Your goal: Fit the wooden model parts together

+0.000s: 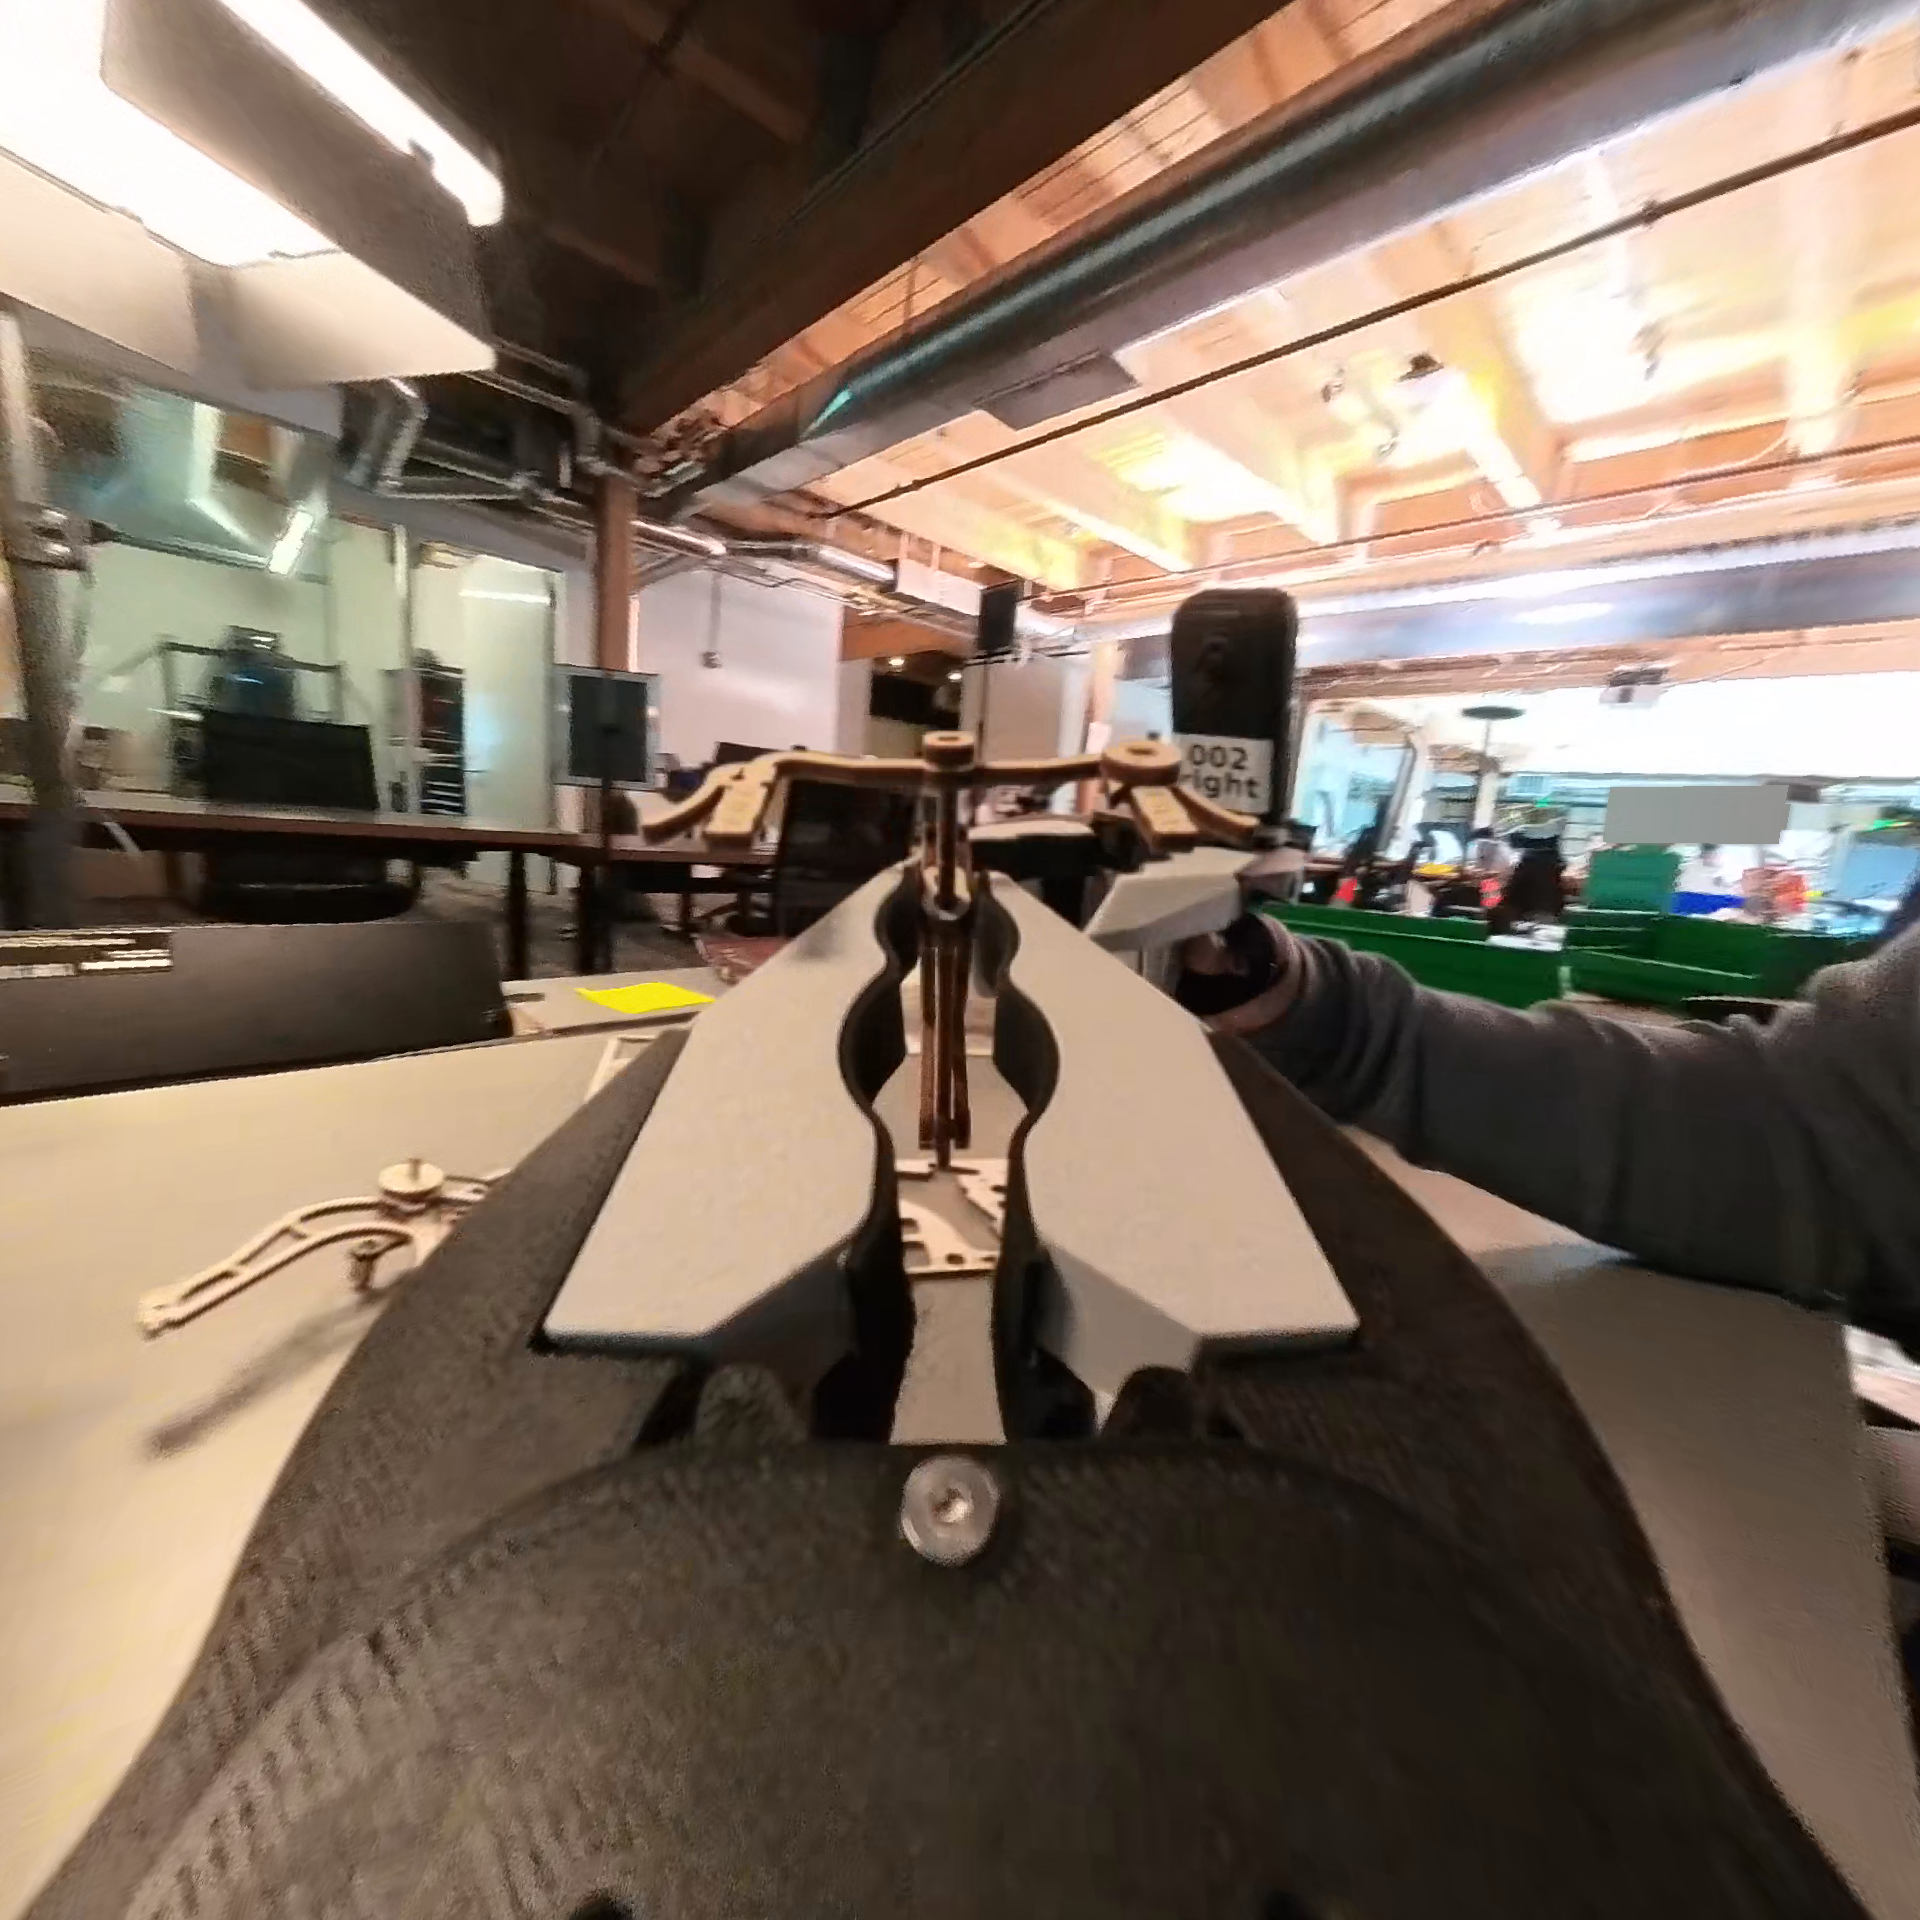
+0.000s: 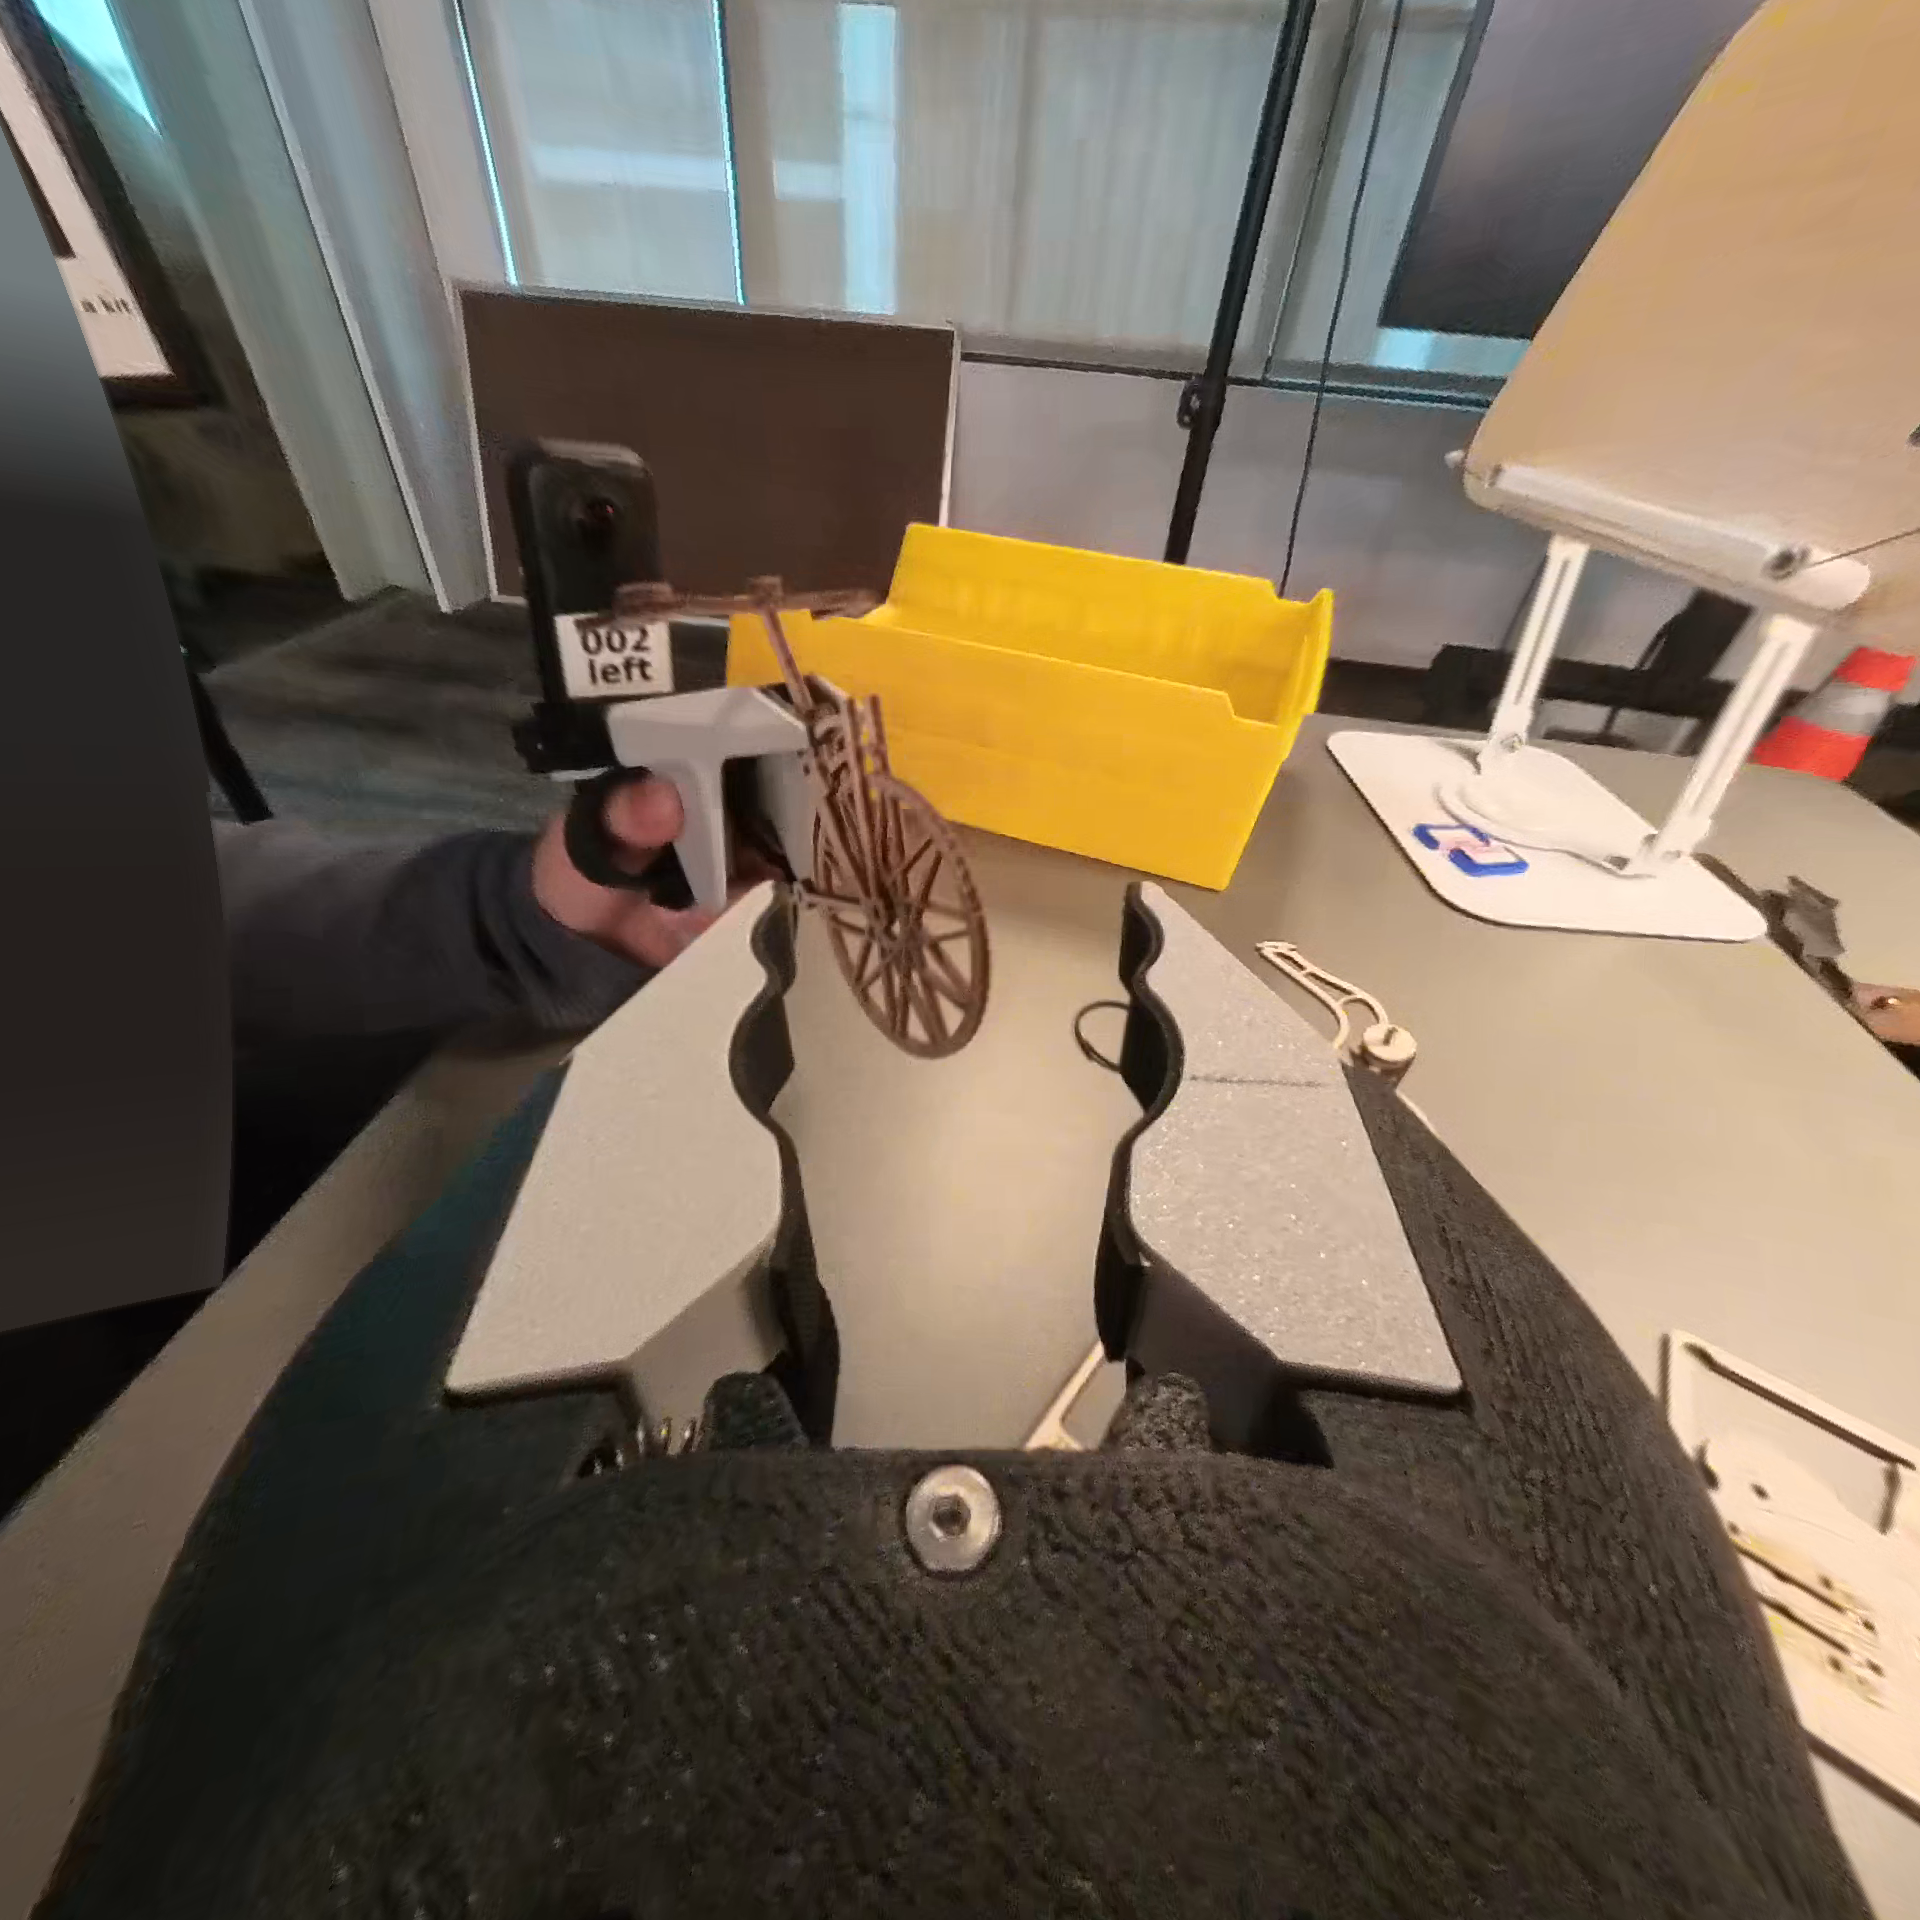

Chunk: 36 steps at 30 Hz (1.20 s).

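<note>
A wooden model piece (image 2: 899, 925), a spoked wheel on a fork with a handlebar on top, hangs above the grey table (image 2: 1558, 1091). My left gripper (image 1: 945, 894) is shut on its fork; in the left wrist view I see the wooden model piece (image 1: 940, 997) edge-on, with its handlebar (image 1: 935, 774) above the fingertips. My right gripper (image 2: 951, 935) is open and empty, and the wheel hangs just beyond its fingertips, nearer the left finger. A loose curved wooden part (image 2: 1330, 997) lies on the table to the right; it also shows in the left wrist view (image 1: 301, 1247).
A yellow bin (image 2: 1091, 717) stands behind the wheel. A white stand (image 2: 1558, 810) carrying a tilted panel is at the back right. A cut-out wooden sheet (image 2: 1787, 1558) lies at the right edge. A small black loop (image 2: 1091, 1029) lies on the table. Left tips to right tips: about 5 cm.
</note>
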{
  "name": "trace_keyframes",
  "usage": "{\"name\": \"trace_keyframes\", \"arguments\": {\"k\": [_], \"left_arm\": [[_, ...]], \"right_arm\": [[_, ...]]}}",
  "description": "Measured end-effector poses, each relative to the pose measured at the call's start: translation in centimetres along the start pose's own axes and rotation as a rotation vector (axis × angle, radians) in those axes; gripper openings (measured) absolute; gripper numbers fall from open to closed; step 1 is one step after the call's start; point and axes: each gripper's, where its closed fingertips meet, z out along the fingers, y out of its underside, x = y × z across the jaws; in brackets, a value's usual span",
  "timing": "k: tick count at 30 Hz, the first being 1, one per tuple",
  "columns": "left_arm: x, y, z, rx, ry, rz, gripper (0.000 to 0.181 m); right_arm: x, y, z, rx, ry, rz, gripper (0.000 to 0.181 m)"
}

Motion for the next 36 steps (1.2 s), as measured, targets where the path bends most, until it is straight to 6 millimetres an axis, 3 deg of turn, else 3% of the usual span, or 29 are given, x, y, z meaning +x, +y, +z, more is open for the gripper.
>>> {"name": "trace_keyframes", "arguments": {"k": [5, 8, 10, 12, 14, 17, 21, 24, 26, 30, 36], "left_arm": [[0.9, 0.9, 0.4, -0.043, 0.084, -0.066, 0.009], [1.3, 2.4, 1.0, -0.133, 0.119, -0.168, 0.008], [1.9, 3.0, 1.9, -0.18, 0.144, -0.299, 0.009], [3.4, 3.6, 3.3, -0.259, 0.201, -0.431, 0.008], [5.9, 4.8, 4.9, -0.403, 0.284, -0.55, 0.008], [10.5, 7.7, 7.0, -0.678, 0.403, -0.697, 0.009], [16.5, 11.7, 9.7, -0.946, 0.554, -0.802, 0.008], [19.2, 14.4, 11.2, -1.099, 0.611, -0.83, 0.009], [20.0, 15.9, 12.2, -1.156, 0.607, -0.829, 0.009], [19.7, 18.5, 13.3, -1.236, 0.532, -0.764, 0.009], [18.8, 19.9, 14.4, -1.23, 0.453, -0.728, 0.01]], "right_arm": [[0.2, -0.9, -1.2, -0.006, 0.034, -0.003, 0.061], [0.8, -1.1, -3.8, 0.03, 0.191, -0.116, 0.057], [1.8, -1.2, -7.5, 0.061, 0.403, -0.297, 0.054], [2.7, -0.9, -12.5, 0.051, 0.643, -0.514, 0.045], [3.2, -0.2, -18.1, 0.034, 0.859, -0.658, 0.036], [3.9, 2.5, -25.1, -0.049, 1.027, -0.7, 0.034], [5.4, 4.4, -30.2, -0.167, 1.1, -0.739, 0.03], [7.0, 5.2, -31.9, -0.196, 1.114, -0.712, 0.029], [7.5, 5.4, -31.9, -0.176, 1.083, -0.698, 0.028], [7.3, 5.3, -30.9, -0.13, 0.999, -0.682, 0.028], [6.7, 5.2, -30.3, -0.085, 0.941, -0.65, 0.028]]}}
